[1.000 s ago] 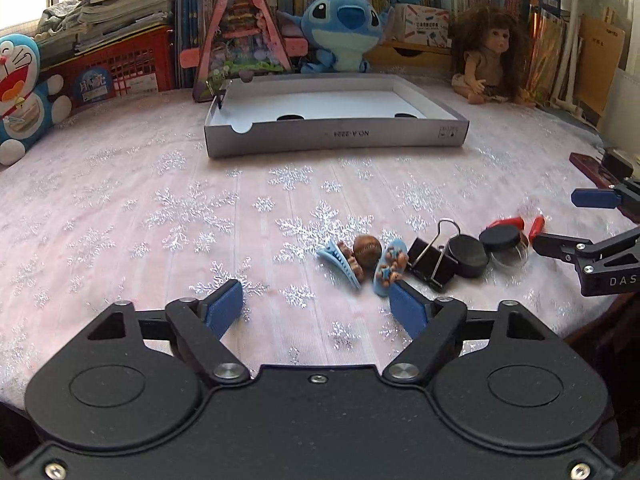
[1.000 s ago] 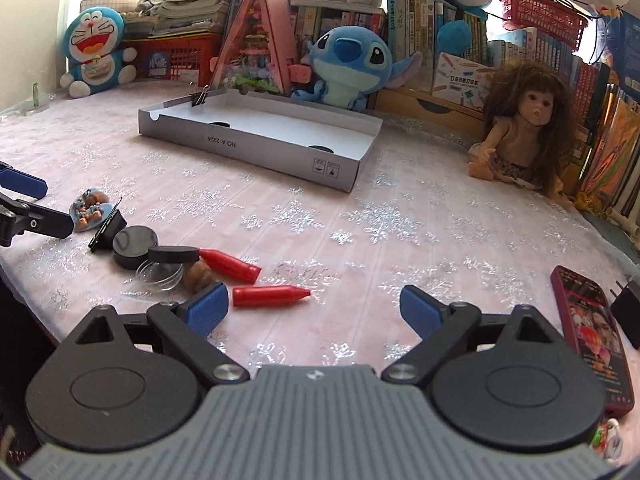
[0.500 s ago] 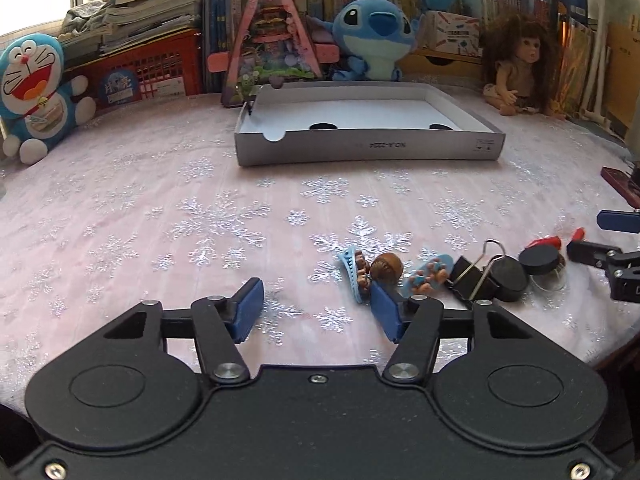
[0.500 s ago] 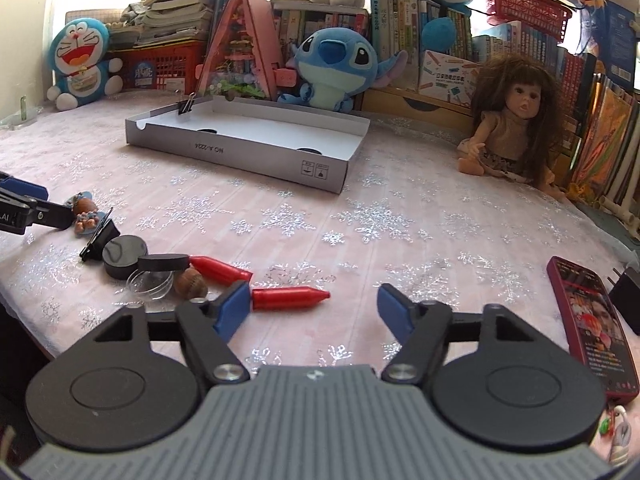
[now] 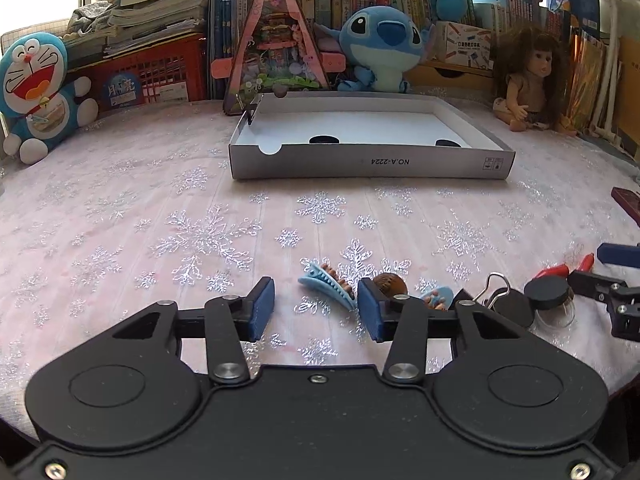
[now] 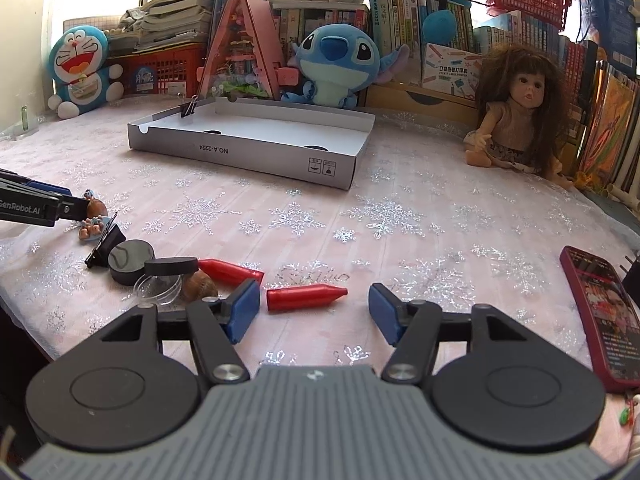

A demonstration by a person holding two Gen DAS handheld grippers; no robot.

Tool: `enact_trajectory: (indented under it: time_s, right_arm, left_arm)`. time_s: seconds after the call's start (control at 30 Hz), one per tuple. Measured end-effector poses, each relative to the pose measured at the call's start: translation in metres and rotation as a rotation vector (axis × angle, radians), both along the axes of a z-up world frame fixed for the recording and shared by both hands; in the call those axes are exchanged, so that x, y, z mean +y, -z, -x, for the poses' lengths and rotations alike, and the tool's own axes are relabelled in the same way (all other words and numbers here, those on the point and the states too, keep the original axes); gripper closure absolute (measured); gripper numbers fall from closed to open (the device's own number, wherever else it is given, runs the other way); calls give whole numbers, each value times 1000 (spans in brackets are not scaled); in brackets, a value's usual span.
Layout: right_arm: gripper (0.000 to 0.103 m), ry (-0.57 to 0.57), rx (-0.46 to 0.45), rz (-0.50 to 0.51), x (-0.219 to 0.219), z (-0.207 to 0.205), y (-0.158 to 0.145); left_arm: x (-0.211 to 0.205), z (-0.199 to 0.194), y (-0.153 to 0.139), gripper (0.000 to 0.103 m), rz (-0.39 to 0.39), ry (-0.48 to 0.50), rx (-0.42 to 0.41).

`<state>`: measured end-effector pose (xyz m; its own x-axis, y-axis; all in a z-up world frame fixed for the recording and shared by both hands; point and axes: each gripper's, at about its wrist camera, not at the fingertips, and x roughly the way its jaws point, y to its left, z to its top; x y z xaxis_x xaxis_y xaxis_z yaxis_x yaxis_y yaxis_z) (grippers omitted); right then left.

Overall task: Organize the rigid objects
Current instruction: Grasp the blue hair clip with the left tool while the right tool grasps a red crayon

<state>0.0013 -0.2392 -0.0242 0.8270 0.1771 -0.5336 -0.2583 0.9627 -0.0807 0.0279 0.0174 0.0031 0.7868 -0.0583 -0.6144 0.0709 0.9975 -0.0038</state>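
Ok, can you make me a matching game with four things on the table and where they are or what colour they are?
Things:
1. blue hair clip
2. crayon
3. phone
4. binder clip

Clues:
A. clipped on the box wall
B. red, between the right gripper fingers
C. lying at the table's right edge
D. between the left gripper fingers

Pairs: 1-D, 2-B, 3-C, 4-A

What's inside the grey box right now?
The grey box shows a bare white floor with two dark oval cutouts near the front wall. A black binder clip is clipped on its left rim. The front wall hides the nearest strip of floor.
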Motion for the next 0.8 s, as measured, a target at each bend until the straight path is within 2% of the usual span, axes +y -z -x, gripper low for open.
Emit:
enact_trajectory:
  time_s: [0.13, 0.17, 0.2, 0.3, 0.8]
  right_arm:
    - [31, 12, -10, -15, 0, 1, 3]
    - [32, 13, -11, -16, 0, 1, 3]
    - [35, 10, -11, -19, 0, 1, 3]
    - [51, -8, -14, -20, 2, 3, 2]
    - [54, 2, -47, -9, 4, 0, -10]
  left_arm:
    - [-3, -3, 2, 73, -4, -2, -20]
    - [-4, -3, 2, 79, -9, 0, -25]
    - [-5, -2, 3, 85, -14, 4, -28]
    - [-7, -1, 3, 93, -17, 12, -31]
    - [-1, -5, -10, 94, 24, 2, -38]
